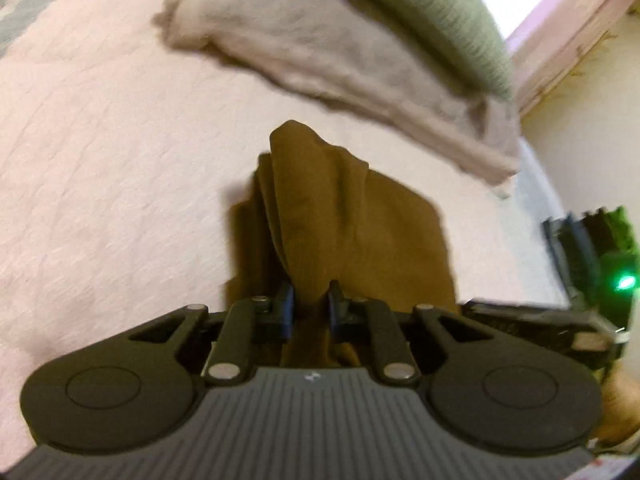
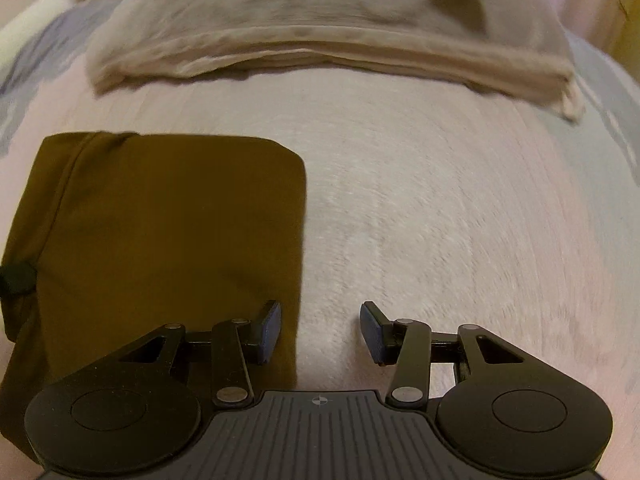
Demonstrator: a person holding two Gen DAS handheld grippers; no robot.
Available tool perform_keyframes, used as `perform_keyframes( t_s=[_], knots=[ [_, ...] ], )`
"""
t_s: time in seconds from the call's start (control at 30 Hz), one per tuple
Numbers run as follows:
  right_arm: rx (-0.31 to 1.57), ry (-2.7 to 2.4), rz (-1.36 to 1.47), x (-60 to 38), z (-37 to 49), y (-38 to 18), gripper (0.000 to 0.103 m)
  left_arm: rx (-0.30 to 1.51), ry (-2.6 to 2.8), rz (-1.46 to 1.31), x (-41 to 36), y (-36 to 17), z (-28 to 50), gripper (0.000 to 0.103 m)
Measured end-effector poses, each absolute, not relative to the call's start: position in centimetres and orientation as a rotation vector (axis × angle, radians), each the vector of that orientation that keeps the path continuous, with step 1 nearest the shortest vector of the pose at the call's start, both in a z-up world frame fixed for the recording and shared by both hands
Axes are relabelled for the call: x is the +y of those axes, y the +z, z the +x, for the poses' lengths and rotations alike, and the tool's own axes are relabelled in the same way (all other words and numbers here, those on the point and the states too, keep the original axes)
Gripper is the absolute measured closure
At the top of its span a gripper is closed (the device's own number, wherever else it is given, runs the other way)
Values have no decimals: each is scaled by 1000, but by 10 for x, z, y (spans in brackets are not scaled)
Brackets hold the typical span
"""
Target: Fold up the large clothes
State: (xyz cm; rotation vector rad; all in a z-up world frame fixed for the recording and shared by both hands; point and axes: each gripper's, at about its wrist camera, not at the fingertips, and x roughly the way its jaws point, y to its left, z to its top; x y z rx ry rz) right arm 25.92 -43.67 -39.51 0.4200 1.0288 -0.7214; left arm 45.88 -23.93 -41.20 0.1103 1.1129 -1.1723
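A brown garment [image 1: 352, 220] lies folded on the pink bedspread [image 1: 100, 160], and my left gripper [image 1: 311, 304] is shut on a bunched edge of it, lifting a ridge of cloth. In the right wrist view the same brown garment [image 2: 168, 232] forms a flat rectangle at the left. My right gripper [image 2: 320, 328] is open just past the garment's right edge, its left finger [image 2: 270, 326] over the cloth and nothing between the two. The other gripper [image 1: 560, 320] shows at the right of the left wrist view.
A folded beige cloth [image 2: 320, 40] lies farther up the bed with a green ribbed item [image 1: 432, 12] on top. Bare pink bedspread [image 2: 440, 220] stretches right of the garment. A wall and wooden trim [image 1: 568, 40] stand beyond the bed's right edge.
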Motion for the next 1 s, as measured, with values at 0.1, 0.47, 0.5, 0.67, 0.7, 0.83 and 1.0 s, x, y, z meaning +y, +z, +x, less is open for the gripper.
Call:
perform_keyframes(
  t_s=[0.1,0.47,0.5,0.67,0.7,0.83,1.0],
  knots=[
    [1055,-719,329,-426,273,-408,60,1141,-1127,112,-238,-439,466,89],
    [783,-636,432,-456,261,-368,67,994,-1169,89,-247,-390,491,80],
    [761,-604,429,-459,268,-370,79,955,-1187,135,-260,-388,488,81],
    [799,-518,431,-473,302,-409,88,865,-1171,349,-318,-417,481,84],
    [798,-522,435,-477,303,-414,88,862,-1119,379,-323,-428,487,86],
    [733,-540,503,-484,280,-392,87,876,-1037,324,-304,-425,505,88],
    [777,-491,467,-430,227,-362,87,854,-1035,323,-253,-389,472,89]
  ],
)
